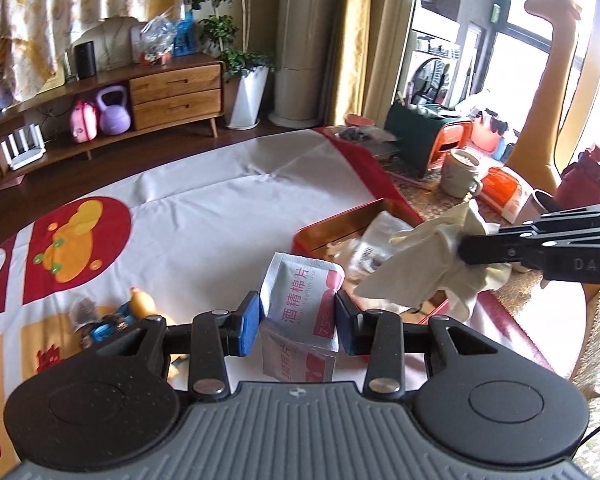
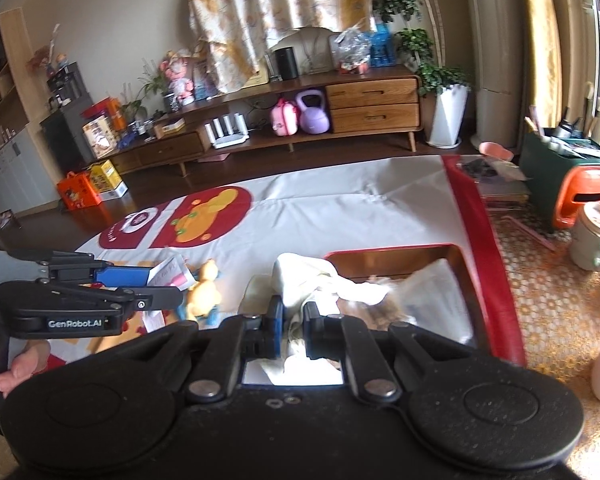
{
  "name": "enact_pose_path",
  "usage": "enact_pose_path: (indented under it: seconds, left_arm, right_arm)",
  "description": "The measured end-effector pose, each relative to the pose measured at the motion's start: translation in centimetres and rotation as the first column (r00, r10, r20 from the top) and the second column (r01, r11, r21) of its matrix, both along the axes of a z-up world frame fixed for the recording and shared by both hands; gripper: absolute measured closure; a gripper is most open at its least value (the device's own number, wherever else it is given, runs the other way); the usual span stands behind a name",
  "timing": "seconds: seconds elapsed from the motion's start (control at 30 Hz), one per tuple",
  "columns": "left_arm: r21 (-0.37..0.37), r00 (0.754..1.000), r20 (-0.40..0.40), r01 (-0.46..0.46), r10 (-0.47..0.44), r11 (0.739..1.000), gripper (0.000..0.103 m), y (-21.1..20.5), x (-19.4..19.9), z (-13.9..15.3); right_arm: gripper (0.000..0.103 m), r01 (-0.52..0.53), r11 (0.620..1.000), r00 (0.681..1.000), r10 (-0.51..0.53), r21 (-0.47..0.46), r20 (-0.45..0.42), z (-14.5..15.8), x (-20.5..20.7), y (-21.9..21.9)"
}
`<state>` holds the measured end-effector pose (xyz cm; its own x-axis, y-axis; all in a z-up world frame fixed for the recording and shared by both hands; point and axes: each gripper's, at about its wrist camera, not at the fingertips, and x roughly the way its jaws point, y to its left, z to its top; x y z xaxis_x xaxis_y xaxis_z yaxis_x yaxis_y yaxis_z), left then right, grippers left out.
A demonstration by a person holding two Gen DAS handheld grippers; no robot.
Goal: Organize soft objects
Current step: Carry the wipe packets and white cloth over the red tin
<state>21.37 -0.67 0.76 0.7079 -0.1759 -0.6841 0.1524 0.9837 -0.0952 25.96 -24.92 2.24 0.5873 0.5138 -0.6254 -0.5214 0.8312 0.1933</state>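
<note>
My left gripper (image 1: 298,322) is shut on white alcohol-wipe packets (image 1: 300,300) with pink print and holds them above the mat. It also shows at the left of the right wrist view (image 2: 156,284), packets (image 2: 172,274) at its tip. My right gripper (image 2: 293,326) is shut on a cream glove (image 2: 312,280), held over the near edge of the red tray (image 2: 396,252). In the left wrist view the right gripper (image 1: 464,246) comes in from the right, the glove (image 1: 424,264) hanging over the red tray (image 1: 332,224). The tray holds several soft white items (image 2: 432,292).
A small orange and blue toy (image 2: 204,294) lies on the white and red mat (image 1: 220,208), left of the tray; it also shows in the left wrist view (image 1: 116,316). A pale mug (image 1: 460,172), orange containers and a dark red bottle (image 1: 584,178) stand right of the mat.
</note>
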Motion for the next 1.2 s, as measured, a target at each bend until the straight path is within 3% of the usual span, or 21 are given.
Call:
enact_pose_path:
  seconds: [0.47,0.73,1.2]
  left_arm:
    - [0.003,0.997,-0.012,0.081,-0.081,0.997,0.064,-8.9,6.0,-1.0]
    - [0.003,0.994,-0.039,0.099,-0.099,0.995,0.064,-11.4,9.3,-2.6]
    - [0.030,0.988,-0.106,0.117,-0.113,0.993,0.064,-13.4,12.9,-6.5]
  right_arm:
    - [0.094,0.094,0.996,0.995,-0.094,-0.008,-0.035,-2.6,4.1,-5.3]
    - [0.094,0.121,0.992,0.991,-0.122,-0.019,-0.047,-4.4,6.5,-7.1]
    - [0.094,0.060,0.993,0.986,-0.075,-0.101,-0.151,-9.3,8.2,-6.9]
